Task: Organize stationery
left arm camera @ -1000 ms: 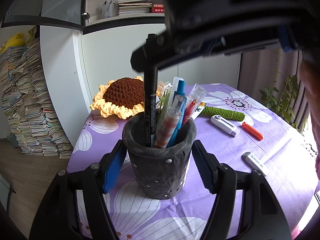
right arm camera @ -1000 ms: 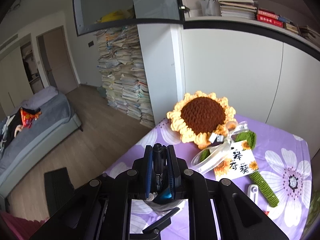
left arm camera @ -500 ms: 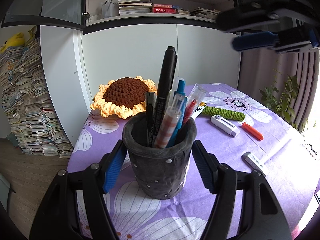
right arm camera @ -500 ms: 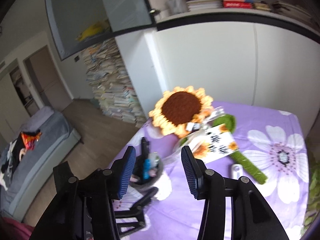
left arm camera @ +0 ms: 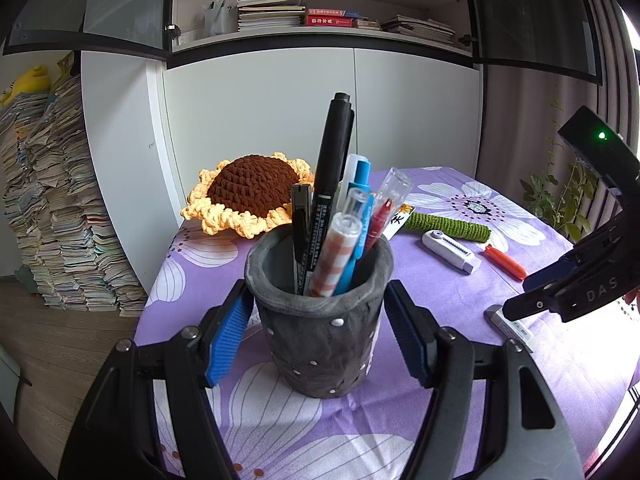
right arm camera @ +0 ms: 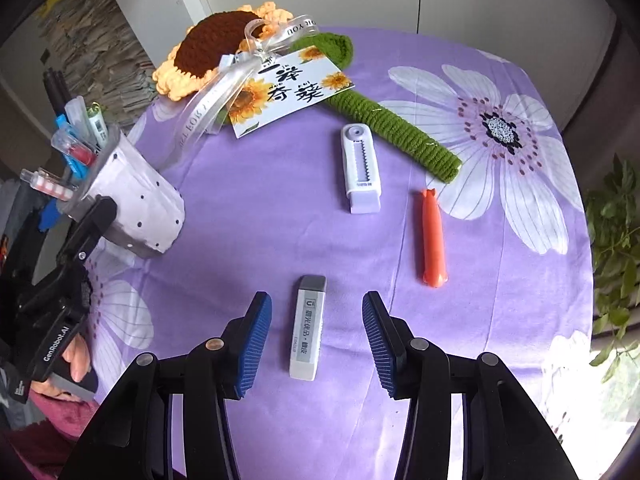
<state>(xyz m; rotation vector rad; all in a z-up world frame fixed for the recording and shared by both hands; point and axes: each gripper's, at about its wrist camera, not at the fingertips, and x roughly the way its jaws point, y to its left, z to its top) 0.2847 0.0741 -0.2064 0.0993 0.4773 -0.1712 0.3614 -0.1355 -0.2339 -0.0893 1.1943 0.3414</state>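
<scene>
A grey dotted pen cup (left arm camera: 320, 332) stands on the purple floral tablecloth and holds several pens, the tallest a black marker (left arm camera: 330, 176). My left gripper (left arm camera: 318, 336) has its blue pads on either side of the cup; contact is unclear. The cup also shows in the right wrist view (right arm camera: 132, 208). My right gripper (right arm camera: 316, 336) is open and empty, its jaws straddling a grey-white eraser (right arm camera: 307, 326) lying on the cloth. A white correction tape (right arm camera: 360, 168) and an orange pen-like item (right arm camera: 431, 238) lie beyond it.
A crocheted sunflower (right arm camera: 216, 48) with a green stem (right arm camera: 384, 124), ribbon and a printed card (right arm camera: 284, 90) lies at the back of the table. Cabinets, bookshelves and a tall paper stack (left arm camera: 52, 208) stand behind. A plant (right arm camera: 616, 240) is at the right edge.
My right gripper let go of the black marker in the cup, opened, and swung away to the right, down over the eraser. The left gripper and cup stayed put.
</scene>
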